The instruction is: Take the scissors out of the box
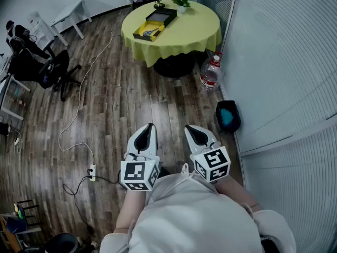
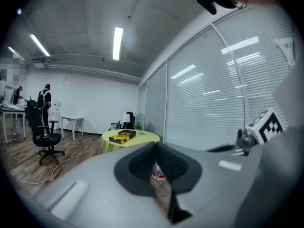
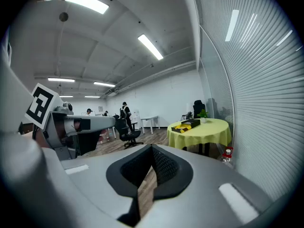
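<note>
Both tools are up in front of the person's chest and well short of the target. The left hand-held gripper (image 1: 151, 126) has its jaws pressed together with nothing between them, and the right hand-held gripper (image 1: 188, 127) just beside it matches: jaws together, empty. Both point across the wood floor toward the round table (image 1: 195, 25) under its yellow-green cloth, well apart from them at the far end of the room. The box (image 1: 154, 24) lies open near the table's left side, with a black half farther back and a bright yellow-lined half nearer. The scissors (image 1: 149, 32) show only as a small dark shape lying flat on that yellow lining, too small to make out blades or handles. A potted plant (image 1: 182, 1) stands behind the box, and a water bottle (image 1: 210, 73) with a red label stands on the floor by the table's right edge, close to the glass wall.
</note>
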`<action>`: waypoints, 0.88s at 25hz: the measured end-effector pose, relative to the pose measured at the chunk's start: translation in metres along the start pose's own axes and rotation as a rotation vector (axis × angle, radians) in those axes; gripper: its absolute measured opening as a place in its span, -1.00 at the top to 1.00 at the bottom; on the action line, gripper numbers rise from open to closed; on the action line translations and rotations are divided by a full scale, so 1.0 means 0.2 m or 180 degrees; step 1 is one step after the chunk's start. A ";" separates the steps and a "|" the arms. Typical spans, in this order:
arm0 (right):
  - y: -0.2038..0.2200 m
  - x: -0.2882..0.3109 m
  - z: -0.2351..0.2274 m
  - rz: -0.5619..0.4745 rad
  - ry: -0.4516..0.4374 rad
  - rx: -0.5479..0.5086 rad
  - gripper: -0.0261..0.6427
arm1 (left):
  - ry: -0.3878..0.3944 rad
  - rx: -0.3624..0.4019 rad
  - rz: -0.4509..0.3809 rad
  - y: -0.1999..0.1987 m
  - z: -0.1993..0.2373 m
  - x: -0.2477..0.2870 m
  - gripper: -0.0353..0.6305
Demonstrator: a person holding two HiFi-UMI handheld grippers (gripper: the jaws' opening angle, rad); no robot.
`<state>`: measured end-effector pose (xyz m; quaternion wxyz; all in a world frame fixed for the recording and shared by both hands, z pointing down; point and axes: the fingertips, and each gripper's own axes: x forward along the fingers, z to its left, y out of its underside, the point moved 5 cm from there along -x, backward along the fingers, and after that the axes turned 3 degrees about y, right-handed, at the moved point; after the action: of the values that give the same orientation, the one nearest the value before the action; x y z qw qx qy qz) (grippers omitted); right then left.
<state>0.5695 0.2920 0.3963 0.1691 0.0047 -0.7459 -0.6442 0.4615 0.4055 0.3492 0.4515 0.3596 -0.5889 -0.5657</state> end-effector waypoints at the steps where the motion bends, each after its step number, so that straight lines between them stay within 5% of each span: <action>1: 0.01 0.00 0.00 0.0010 0.0003 0.0002 0.93 | 0.0004 0.0000 0.0008 0.00 0.00 0.00 0.88; 16: 0.05 0.08 -0.06 0.0100 -0.0011 0.0219 0.93 | -0.0016 0.0007 0.0177 0.06 0.03 0.06 0.88; 22: 0.04 0.29 -0.03 0.0142 -0.0023 0.0221 0.93 | -0.0059 -0.0022 0.0220 0.08 0.22 0.15 0.88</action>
<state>0.5179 0.2738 0.4194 0.1804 -0.0085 -0.7684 -0.6140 0.4115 0.3950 0.3717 0.4665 0.3321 -0.6032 -0.5552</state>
